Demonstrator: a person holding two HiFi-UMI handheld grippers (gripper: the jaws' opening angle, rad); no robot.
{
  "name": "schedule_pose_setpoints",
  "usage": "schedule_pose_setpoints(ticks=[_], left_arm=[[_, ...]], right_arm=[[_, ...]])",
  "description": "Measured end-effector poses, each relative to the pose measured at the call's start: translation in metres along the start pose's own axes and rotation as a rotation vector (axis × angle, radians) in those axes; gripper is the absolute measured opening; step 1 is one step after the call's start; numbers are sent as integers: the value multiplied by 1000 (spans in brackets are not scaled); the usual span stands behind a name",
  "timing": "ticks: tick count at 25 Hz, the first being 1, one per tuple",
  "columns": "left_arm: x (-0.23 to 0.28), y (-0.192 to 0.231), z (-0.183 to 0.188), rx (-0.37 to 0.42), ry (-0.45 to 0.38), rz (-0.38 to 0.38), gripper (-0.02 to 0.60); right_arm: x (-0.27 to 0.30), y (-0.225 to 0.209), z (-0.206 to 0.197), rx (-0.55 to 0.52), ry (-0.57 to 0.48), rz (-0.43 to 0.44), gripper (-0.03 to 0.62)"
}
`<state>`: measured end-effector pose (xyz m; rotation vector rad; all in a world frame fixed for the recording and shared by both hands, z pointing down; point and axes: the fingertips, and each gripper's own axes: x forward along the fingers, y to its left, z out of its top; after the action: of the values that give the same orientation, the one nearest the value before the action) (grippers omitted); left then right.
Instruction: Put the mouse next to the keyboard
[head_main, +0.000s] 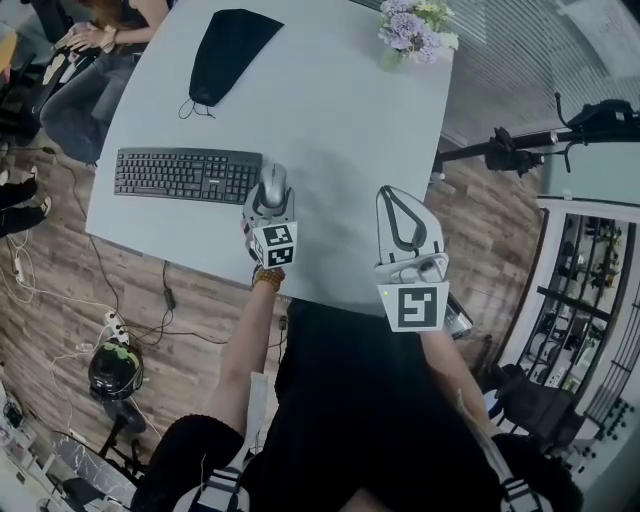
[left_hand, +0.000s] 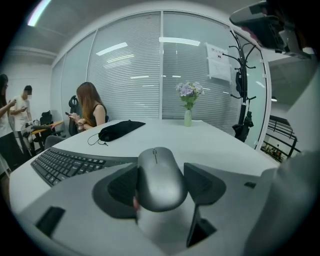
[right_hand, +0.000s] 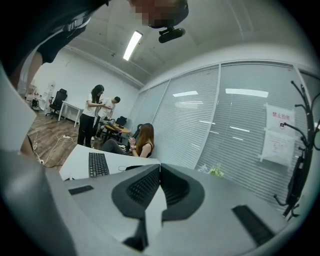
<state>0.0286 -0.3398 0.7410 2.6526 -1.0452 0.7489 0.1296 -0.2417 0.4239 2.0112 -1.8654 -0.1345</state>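
Observation:
A grey mouse (head_main: 273, 183) (left_hand: 157, 175) rests on the white table (head_main: 340, 120), just off the right end of the black keyboard (head_main: 185, 174) (left_hand: 60, 165). My left gripper (head_main: 272, 196) (left_hand: 160, 184) is shut on the mouse, one dark pad pressed to each of its sides. My right gripper (head_main: 391, 193) (right_hand: 158, 169) hovers over the table's near right part, apart from the mouse. Its jaws are shut with nothing between them.
A black drawstring pouch (head_main: 228, 50) (left_hand: 120, 129) lies at the far middle of the table. A vase of flowers (head_main: 415, 28) (left_hand: 188, 100) stands at the far right corner. A seated person (head_main: 100, 40) is beyond the far left corner; cables lie on the floor (head_main: 60, 300).

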Motion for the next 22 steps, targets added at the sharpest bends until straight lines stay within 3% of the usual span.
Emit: schedule_pose_setpoints(ticks=[22], left_arm=[[29, -11, -34, 5, 125, -50, 298]], right_arm=[[3, -5, -12, -3, 35, -16, -2]])
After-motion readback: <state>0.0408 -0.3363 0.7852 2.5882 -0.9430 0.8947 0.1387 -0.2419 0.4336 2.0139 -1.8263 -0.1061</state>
